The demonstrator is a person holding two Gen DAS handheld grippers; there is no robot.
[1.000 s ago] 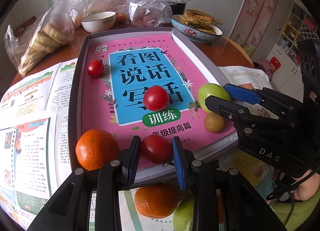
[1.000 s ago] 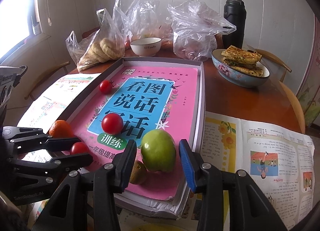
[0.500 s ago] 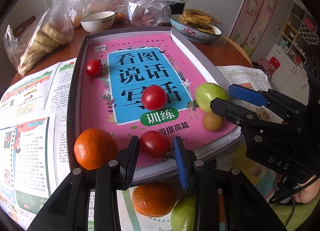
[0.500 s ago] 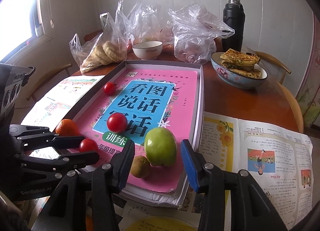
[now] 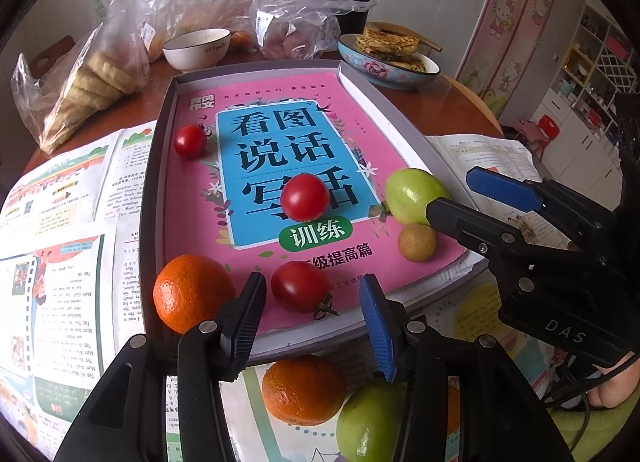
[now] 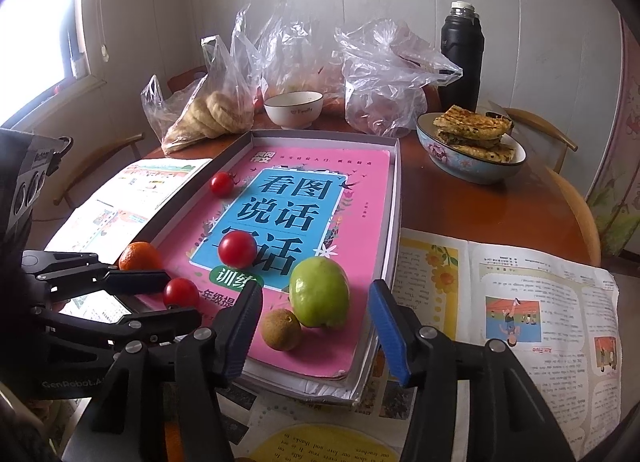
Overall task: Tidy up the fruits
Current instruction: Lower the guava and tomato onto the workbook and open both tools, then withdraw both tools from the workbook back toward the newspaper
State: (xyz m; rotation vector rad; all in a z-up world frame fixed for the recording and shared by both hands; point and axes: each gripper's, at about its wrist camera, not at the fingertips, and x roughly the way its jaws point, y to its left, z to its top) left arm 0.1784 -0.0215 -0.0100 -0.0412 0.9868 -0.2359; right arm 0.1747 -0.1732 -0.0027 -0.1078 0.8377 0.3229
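A grey tray (image 5: 156,165) lined with a pink book holds three red tomatoes, an orange (image 5: 192,292), a green apple (image 5: 414,193) and a small brown fruit (image 5: 417,242). My left gripper (image 5: 312,316) is open just behind the nearest tomato (image 5: 300,292), which lies free on the book. My right gripper (image 6: 312,326) is open and empty, just behind the green apple (image 6: 319,292) and the brown fruit (image 6: 281,329). A second orange (image 5: 302,390) and a second green apple (image 5: 368,422) lie on newspaper in front of the tray, under my left gripper.
Open newspapers (image 6: 520,294) flank the tray on a round wooden table. Behind it stand a white bowl (image 6: 293,109), plastic bags of food (image 6: 216,109), a black flask (image 6: 460,53) and a blue bowl of flatbread (image 6: 472,149).
Both grippers have drawn back from the tray and opened wider. The left jaws were close around the near tomato; it now lies free in front of them.
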